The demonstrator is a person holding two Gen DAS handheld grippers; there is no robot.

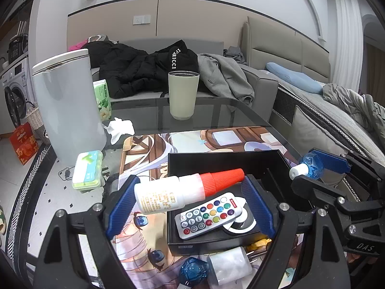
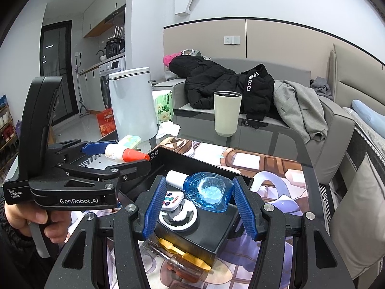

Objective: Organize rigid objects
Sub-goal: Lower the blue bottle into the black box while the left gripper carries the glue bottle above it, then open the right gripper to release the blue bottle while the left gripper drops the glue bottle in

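— How many bottles are showing?
— Two blue bottles and one white bottle with a red cap.
— And the rest?
— One remote, one black box, one cup and one screwdriver are sitting there.

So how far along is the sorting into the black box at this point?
Partway. Already in the black box: the remote and a round white-ringed item. In hand: the left claw grips the red-capped glue bottle and the right claw grips a blue bottle, both held over the box. Left on the mat: another blue bottle, a white plug and an amber-handled tool.
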